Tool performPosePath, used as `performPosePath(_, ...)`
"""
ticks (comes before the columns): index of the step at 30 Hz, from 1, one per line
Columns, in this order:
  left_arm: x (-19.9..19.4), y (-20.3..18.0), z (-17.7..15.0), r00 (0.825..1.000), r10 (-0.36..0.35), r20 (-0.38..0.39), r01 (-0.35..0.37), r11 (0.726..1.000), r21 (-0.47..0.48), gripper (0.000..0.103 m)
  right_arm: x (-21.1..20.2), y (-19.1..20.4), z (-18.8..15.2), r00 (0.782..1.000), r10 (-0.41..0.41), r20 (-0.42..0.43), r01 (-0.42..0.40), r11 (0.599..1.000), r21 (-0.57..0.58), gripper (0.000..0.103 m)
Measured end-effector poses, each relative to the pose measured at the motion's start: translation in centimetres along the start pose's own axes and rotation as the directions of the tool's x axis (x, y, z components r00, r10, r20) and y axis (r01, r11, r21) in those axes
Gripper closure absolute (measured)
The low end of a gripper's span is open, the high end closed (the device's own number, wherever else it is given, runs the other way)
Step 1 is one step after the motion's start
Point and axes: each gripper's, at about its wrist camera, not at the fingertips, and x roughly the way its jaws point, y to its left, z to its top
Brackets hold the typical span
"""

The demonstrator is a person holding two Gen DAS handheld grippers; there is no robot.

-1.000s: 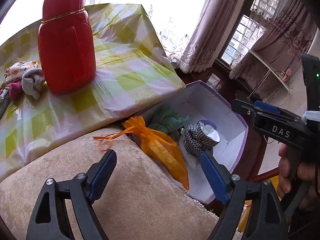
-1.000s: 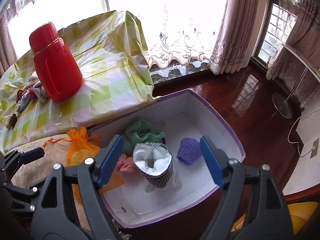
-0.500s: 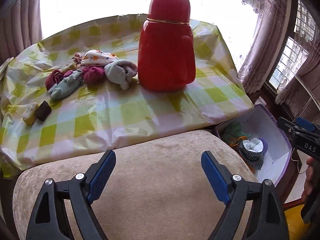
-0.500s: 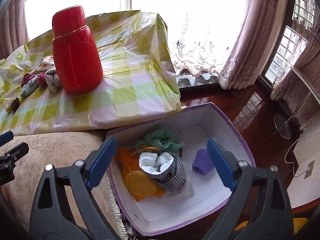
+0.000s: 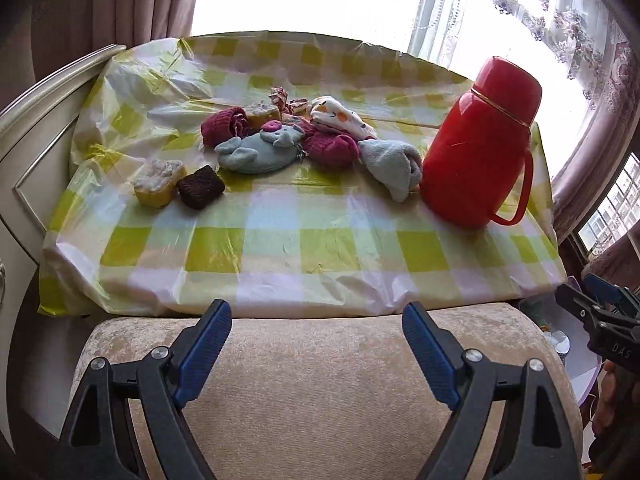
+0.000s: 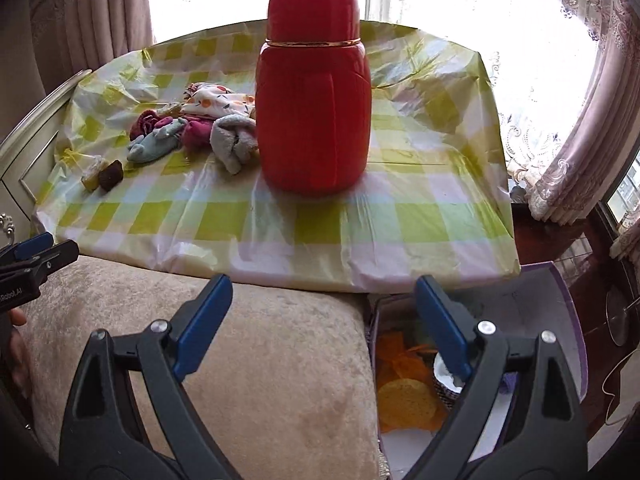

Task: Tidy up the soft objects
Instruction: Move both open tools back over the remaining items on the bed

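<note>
Left gripper (image 5: 316, 344): jaws wide, holding nothing; hovering over the beige cushion (image 5: 320, 392) at the table's near edge
Right gripper (image 6: 324, 320): jaws wide, nothing held; over the cushion's right end and the purple-rimmed box (image 6: 568, 320)
Soft objects: clustered toward the table's far left on the checked tablecloth (image 5: 280, 248); left of the red flask (image 5: 480, 148)
Handling: judged light, limp, compressible; the grey sock (image 5: 394, 162) should bunch readily; pinch its thick folded middle
Appearance: blue plush mouse (image 5: 260, 150), maroon knits, printed cloth; brown sponge (image 5: 200, 188) nearer the left edge
</note>
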Motion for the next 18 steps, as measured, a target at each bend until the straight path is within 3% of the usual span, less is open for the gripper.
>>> performPosePath(6,0.8,3.3,1.1,1.0,0.026,-0.001,-0.026,0.997,-0.079,0.015,2.3,5.2,2.3,0.998,0.059,0.002,-0.058,0.992,-0.109,0.01)
performPosePath(13,1.6,5.9,2.8,0.999,0.052,0.005,-0.051,0.991,-0.124,0.015,4.3,10.0,6.2,0.997,0.057,0.049,-0.045,0.972,-0.229,0.01)
performPosePath(18,2.8,7.7,6.7,0.997,0.058,0.048,-0.053,0.993,-0.11,0.015,5.6,12.9,10.2,0.993,0.087,0.077,-0.063,0.961,-0.268,0.01)
